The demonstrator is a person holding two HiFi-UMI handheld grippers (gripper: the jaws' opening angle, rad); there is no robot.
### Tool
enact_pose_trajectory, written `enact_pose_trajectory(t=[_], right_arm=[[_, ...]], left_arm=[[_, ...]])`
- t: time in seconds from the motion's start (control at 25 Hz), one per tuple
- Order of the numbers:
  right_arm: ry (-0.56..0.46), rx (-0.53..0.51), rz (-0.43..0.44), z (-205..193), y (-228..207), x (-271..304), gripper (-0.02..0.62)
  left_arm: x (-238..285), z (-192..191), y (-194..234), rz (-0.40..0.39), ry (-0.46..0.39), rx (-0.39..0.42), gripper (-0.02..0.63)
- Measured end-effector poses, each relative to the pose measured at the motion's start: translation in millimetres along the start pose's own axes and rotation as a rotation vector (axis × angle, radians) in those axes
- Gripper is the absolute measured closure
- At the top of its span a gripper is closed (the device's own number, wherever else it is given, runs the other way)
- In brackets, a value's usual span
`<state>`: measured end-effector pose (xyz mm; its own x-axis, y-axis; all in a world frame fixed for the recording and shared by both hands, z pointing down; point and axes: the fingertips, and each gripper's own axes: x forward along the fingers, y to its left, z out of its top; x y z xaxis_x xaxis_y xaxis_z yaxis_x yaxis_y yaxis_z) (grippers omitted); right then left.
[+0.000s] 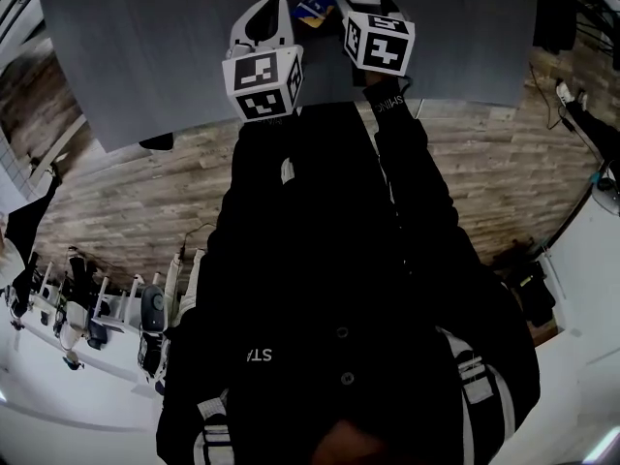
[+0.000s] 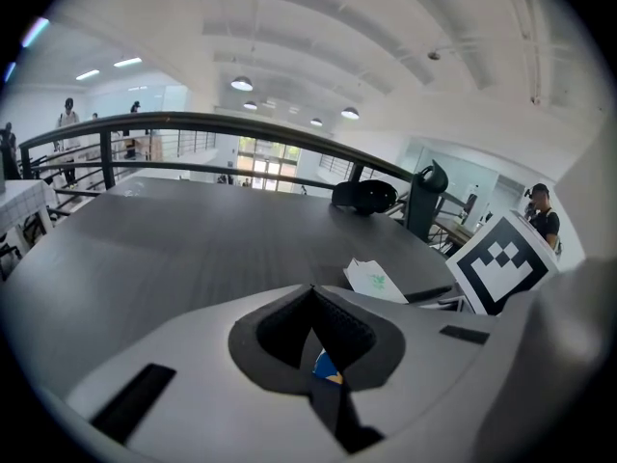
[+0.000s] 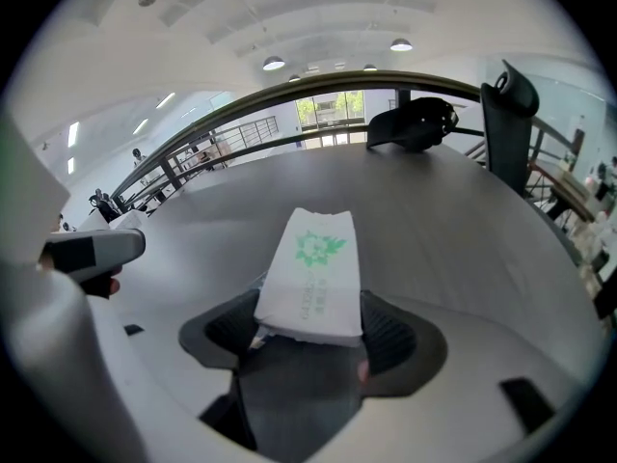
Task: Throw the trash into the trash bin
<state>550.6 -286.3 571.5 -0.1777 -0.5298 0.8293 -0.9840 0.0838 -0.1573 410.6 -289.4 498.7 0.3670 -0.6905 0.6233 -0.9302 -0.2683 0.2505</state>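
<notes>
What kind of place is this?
Likely a mezzanine in a big hall or open office: a railing runs behind the grey table, dome lamps hang from a high vaulted ceiling, and the floor is wood plank.

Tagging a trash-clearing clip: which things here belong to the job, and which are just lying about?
Job: white packet between the open jaws of the right gripper; blue-and-yellow wrapper on the table; left gripper, shut.
Lying about: black object at the table's far edge; black stand beside it.
</notes>
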Motion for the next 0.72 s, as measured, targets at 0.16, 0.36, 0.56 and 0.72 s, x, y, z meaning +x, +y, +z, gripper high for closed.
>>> enact_pose_trajectory(t=[0.16,0.36,0.56,0.72], right_arm=[[-0.032,-0.021,-0.001,12.5,9.3,-10.6,0.258],[-0.078,-0.069,0.029,30.6,27.2,-26.3,0.258],[-0.113,-0.134,0.091,43.9,68.9,-41.2,0.258],[-0.132,-0.209,0.151,50.4,112.5,-52.4,0.258]], left_arm=[[-7.9,6.7,8.6,0.013,-0.018,-0.015,0.606],[-19.0,15.3,15.8,0.039,-0.058,-0.051,0.606],[-37.2,18.5,35.4,0.077,-0.093,-0.092,0.606],[-58.7,18.8,58.2,0.124,-0.124,-0.136,0.606]])
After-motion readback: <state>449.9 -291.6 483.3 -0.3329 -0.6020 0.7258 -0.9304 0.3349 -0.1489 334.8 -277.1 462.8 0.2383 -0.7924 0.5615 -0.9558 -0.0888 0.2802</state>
